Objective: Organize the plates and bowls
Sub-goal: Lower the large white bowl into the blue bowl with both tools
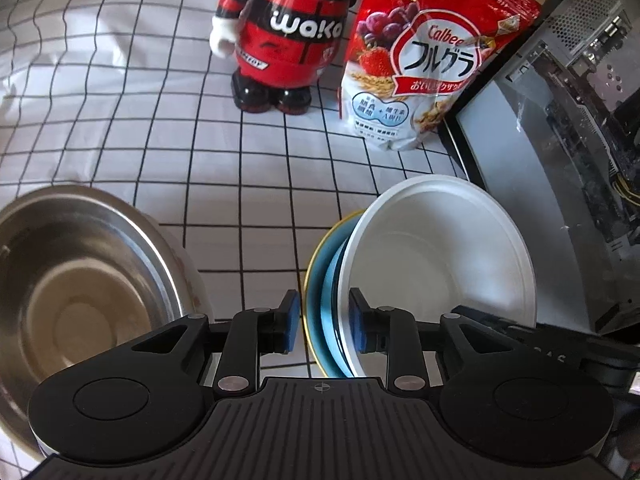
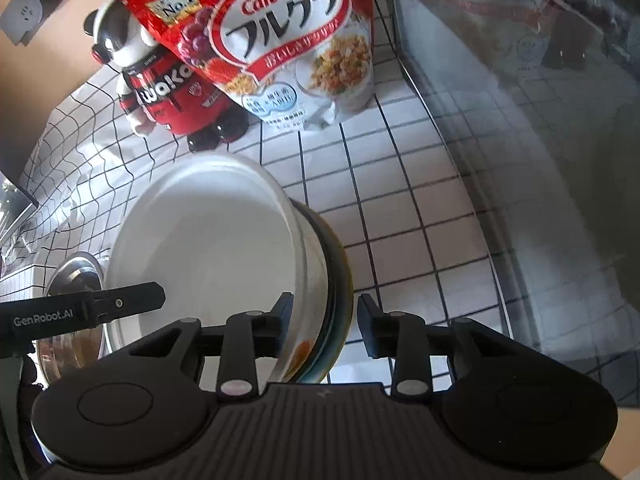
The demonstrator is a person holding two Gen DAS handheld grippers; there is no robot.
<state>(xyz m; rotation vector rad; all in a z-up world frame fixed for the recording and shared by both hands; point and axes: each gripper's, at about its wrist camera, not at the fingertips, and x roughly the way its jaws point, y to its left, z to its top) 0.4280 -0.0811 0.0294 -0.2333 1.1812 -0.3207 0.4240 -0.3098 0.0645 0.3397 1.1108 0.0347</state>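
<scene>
Two grippers reach down to a stack of bowls on the tabletop (image 1: 248, 184).
Shiny round steel bowl (image 1: 80, 280) sits left. White bowl (image 1: 436, 256) rests in blue dish (image 1: 326, 292). Left gripper (image 1: 324, 322) and right gripper (image 2: 325, 328) are spread around the stack's rims, not pinching.

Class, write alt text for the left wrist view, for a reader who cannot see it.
The left gripper straddles the rims of a white bowl nested in a blue bowl, its blue pads standing just off both sides. A steel bowl sits to the left on a grid-patterned tablecloth. Behind stand a red and white toy figure and a red cereal bag.
</scene>
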